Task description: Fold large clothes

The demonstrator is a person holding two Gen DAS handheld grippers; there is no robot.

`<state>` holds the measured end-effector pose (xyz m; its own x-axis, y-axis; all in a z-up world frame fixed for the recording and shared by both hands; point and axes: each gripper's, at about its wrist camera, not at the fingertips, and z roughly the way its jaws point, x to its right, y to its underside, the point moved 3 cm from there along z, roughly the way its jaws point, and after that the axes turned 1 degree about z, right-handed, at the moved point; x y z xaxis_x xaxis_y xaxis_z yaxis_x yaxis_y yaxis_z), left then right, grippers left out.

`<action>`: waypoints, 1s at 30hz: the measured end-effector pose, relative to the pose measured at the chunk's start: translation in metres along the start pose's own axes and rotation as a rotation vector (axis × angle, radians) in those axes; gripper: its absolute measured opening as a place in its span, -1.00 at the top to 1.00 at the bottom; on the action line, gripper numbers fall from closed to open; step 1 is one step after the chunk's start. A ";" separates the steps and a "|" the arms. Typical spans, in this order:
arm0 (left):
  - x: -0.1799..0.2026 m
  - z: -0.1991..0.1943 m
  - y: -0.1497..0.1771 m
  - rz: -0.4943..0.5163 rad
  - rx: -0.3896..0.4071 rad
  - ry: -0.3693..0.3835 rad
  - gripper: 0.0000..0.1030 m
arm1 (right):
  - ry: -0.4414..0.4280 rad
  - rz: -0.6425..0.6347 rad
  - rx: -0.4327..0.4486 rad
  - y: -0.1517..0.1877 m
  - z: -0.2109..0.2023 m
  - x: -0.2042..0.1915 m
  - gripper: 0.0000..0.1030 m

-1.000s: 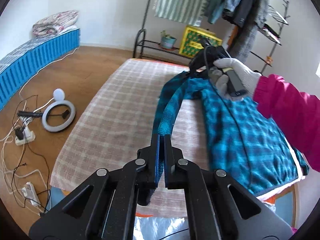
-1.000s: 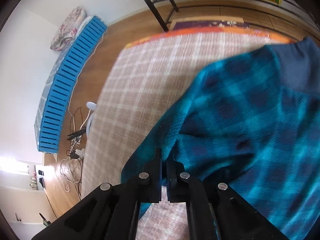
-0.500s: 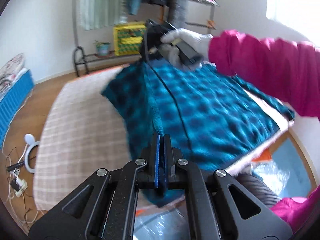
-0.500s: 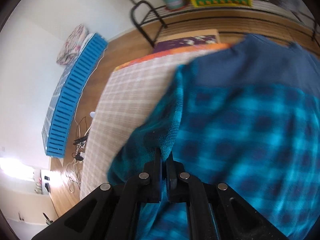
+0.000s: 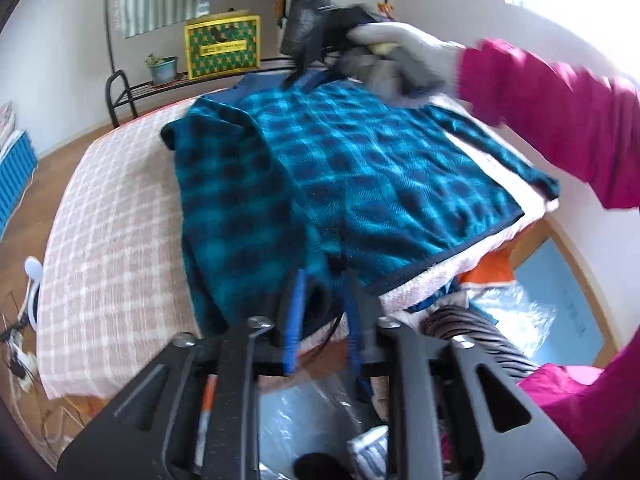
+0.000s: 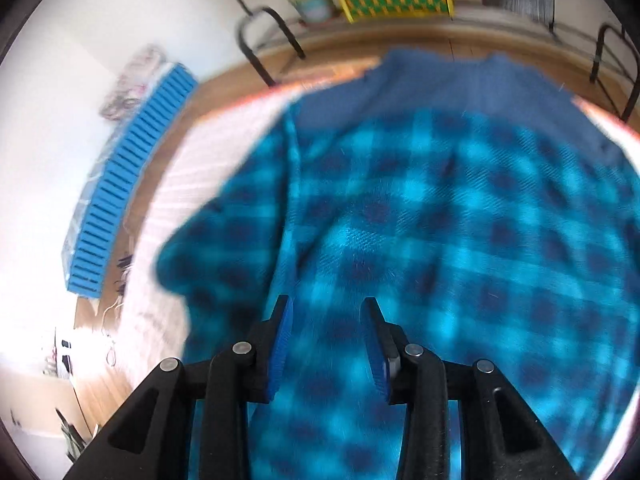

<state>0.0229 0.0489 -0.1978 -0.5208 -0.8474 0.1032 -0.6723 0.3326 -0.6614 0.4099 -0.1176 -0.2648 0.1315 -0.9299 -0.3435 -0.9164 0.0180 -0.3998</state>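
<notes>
A teal plaid fleece shirt (image 5: 360, 168) lies flat on the pink checked table cover (image 5: 112, 208), its left side and sleeve (image 5: 236, 200) folded over onto the body. My left gripper (image 5: 322, 292) is at the shirt's near hem with its jaws opening. Dark fabric lies between the blue pads (image 5: 295, 312), which do not press on it. At the collar, a gloved hand (image 5: 400, 52) holds my right gripper (image 5: 298, 74). In the right wrist view that gripper (image 6: 326, 312) hovers above the shirt (image 6: 440, 220), jaws opening and nothing between them.
A clothes rack behind the table holds a yellow-green crate (image 5: 222, 46) and a potted plant (image 5: 162, 68). A blue slatted mattress (image 6: 124, 196) lies by the wall. A ring light and cables (image 5: 32, 280) are on the floor at left. Plastic bags (image 5: 500, 312) sit below the near edge.
Both grippers carried the shirt's side across to the right while shut on it, then let go. The fold now rests on the body, and the right gripper has lifted.
</notes>
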 end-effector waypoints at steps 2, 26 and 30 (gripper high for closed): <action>-0.010 -0.011 0.003 -0.050 0.014 -0.012 0.40 | -0.024 -0.031 0.051 0.010 -0.043 -0.005 0.27; -0.088 0.085 0.055 -0.486 -0.120 0.018 0.49 | 0.055 -0.369 0.046 0.017 0.034 -0.153 -0.05; -0.086 0.087 0.053 -0.461 -0.111 0.015 0.89 | 0.159 -0.408 0.023 -0.005 0.083 -0.179 -0.07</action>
<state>0.0775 0.1031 -0.3061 -0.1616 -0.9112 0.3789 -0.8871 -0.0341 -0.4604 0.4226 0.0787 -0.2716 0.4200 -0.9073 -0.0193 -0.7923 -0.3563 -0.4952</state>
